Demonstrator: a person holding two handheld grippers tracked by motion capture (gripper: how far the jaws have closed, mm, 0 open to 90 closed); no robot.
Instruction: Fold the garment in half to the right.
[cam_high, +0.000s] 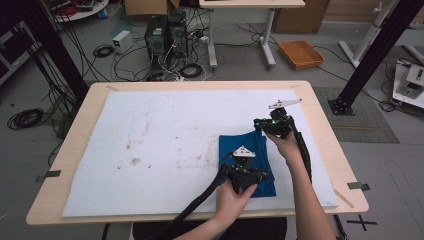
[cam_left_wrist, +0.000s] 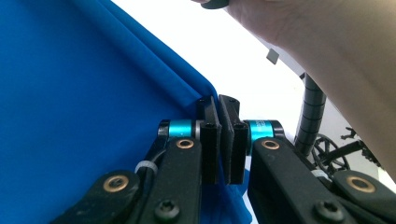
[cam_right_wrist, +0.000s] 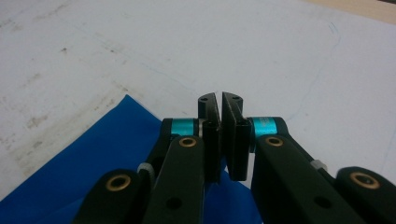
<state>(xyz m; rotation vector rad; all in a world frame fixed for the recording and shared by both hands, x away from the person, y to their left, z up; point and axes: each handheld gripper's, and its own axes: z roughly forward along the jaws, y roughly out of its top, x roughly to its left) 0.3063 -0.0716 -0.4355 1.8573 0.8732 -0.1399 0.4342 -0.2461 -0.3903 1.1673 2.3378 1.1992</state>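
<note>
A folded blue cloth (cam_high: 237, 142) lies on the right half of the white mat (cam_high: 160, 125). My left gripper (cam_high: 264, 175) is at the cloth's near right edge. In the left gripper view its jaws (cam_left_wrist: 218, 100) are shut, with a fold of the blue cloth (cam_left_wrist: 84, 93) running in between them. My right gripper (cam_high: 258, 122) is at the cloth's far right corner. In the right gripper view that gripper (cam_right_wrist: 219, 98) is shut too. The cloth (cam_right_wrist: 93, 158) lies under it and blue shows low between its jaws.
The mat covers most of a wooden table (cam_high: 75, 135) and carries small brown stains (cam_high: 135, 161) left of the cloth. The person's right forearm (cam_left_wrist: 336, 51) passes close beside my left gripper. Cables, computers and an orange tray (cam_high: 301, 54) sit on the floor beyond.
</note>
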